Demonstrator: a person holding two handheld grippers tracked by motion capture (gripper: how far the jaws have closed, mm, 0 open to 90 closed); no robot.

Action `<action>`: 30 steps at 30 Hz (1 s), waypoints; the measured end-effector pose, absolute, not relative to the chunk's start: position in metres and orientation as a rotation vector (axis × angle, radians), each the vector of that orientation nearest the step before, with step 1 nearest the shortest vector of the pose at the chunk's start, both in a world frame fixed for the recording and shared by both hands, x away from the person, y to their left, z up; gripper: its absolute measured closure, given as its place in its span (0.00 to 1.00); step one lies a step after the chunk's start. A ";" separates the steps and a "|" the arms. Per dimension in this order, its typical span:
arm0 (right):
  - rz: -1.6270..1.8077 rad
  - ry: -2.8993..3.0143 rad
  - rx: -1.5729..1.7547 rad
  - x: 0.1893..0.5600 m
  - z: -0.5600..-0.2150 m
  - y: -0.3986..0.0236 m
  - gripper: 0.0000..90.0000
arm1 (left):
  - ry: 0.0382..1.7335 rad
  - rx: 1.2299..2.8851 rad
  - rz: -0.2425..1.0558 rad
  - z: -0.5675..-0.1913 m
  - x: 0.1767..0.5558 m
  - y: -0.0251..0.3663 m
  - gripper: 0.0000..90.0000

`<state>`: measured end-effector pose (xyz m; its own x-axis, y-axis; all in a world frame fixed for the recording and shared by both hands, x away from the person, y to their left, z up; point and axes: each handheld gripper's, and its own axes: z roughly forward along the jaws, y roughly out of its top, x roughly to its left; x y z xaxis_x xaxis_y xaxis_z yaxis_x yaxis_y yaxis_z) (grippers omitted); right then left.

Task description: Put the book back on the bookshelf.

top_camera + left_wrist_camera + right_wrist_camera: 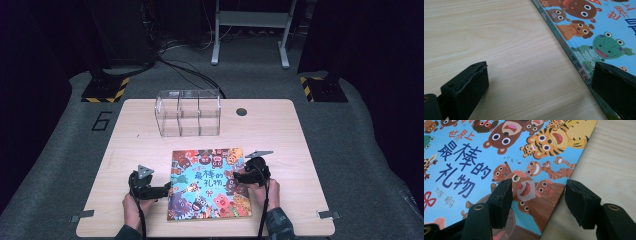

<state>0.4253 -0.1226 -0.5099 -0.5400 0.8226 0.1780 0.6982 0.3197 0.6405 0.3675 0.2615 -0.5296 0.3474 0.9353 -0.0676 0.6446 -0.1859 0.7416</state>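
Note:
A colourful picture book (210,182) with cartoon animals and blue lettering lies flat on the wooden table (280,140), near the front edge. My left gripper (167,190) rests at the book's left edge. In the left gripper view the left gripper (540,82) is open wide, with one jaw over bare wood and the other over the spine edge of the book (594,30). My right gripper (237,176) sits at the book's right edge. In the right gripper view the right gripper (539,192) straddles that edge of the book (499,152), one jaw on the cover and one on the table, pads not pressing.
A clear plastic box (188,112) with several compartments stands at the back of the table, behind the book. A dark round hole (241,111) is in the tabletop to its right. Stand bases with yellow-black stripes (105,90) sit on the floor beyond the table.

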 end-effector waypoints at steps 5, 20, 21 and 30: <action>0.999 2.395 1.441 0.427 -0.508 -0.130 0.44 | 1.363 1.962 0.559 -0.531 0.373 0.252 0.02; 0.987 2.447 1.484 0.437 -0.504 -0.146 0.34 | 1.332 1.987 0.572 -0.531 0.386 0.243 0.04; 1.004 2.443 1.491 0.443 -0.504 -0.149 0.35 | 1.331 1.991 0.566 -0.530 0.386 0.243 0.04; 0.935 2.466 1.502 0.460 -0.502 -0.146 0.40 | 1.264 1.966 0.463 -0.530 0.389 0.242 0.00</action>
<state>0.4597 -0.1463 -0.5017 -0.5060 0.8346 0.2177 0.7692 0.3225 0.5517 0.3888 0.2419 -0.5301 0.4491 0.8892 -0.0879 0.6217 -0.2403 0.7455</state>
